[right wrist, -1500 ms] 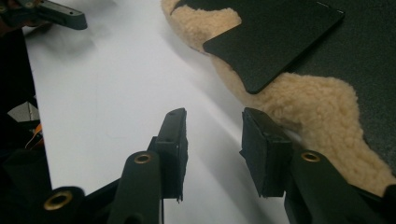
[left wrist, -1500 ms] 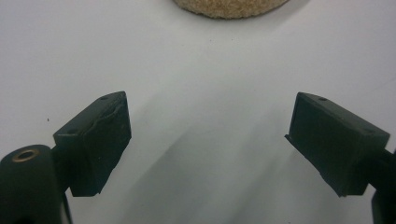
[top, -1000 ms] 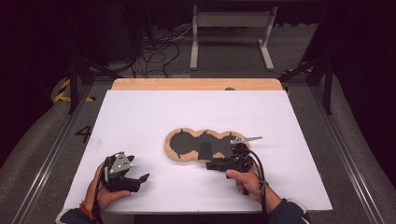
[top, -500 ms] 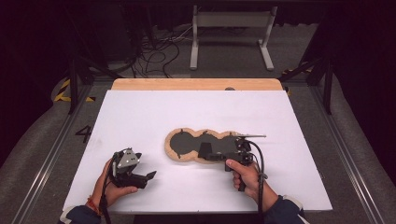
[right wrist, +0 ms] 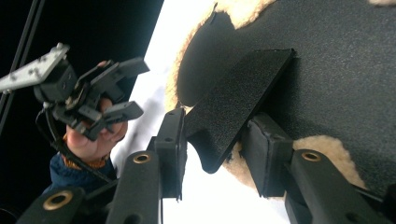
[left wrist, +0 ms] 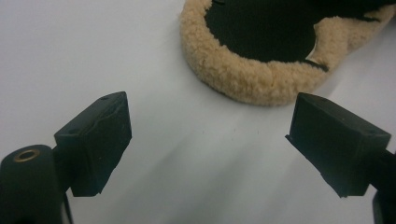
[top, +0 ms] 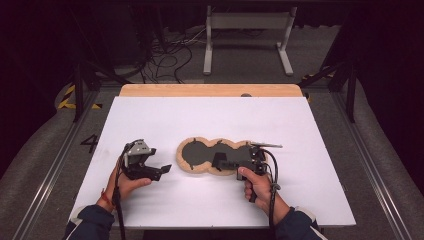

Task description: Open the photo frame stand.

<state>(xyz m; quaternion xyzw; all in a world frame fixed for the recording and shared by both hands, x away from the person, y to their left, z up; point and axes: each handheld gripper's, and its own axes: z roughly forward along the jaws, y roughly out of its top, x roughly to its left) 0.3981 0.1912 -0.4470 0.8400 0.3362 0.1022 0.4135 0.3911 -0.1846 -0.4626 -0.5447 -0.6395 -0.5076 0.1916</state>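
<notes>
Your right claw (right wrist: 212, 154) has just been closing, and a black flap (right wrist: 233, 105) now sits between its two jaws. The flap is a stiff, textured piece lifted off the near edge of a lobed mat (top: 220, 156) with a dark face and a tan fleece border (left wrist: 243, 77). Whether the pads already press on the flap you cannot tell from the right gripper view: the left jaw seems to touch it, the right jaw stands just beside its lower corner. In the high view, your right hand (top: 256, 182) holds that claw at the near right side of the mat, pointing towards its middle.

Your left claw (left wrist: 210, 149) stands wide apart with nothing between its jaws, only white desk (top: 200, 117) surface. It points at the rounded left end of the mat and is near it, not touching. In the high view, your left hand (top: 131, 182) holds it just left of the mat. The mat lies flat near the middle of the desk.
</notes>
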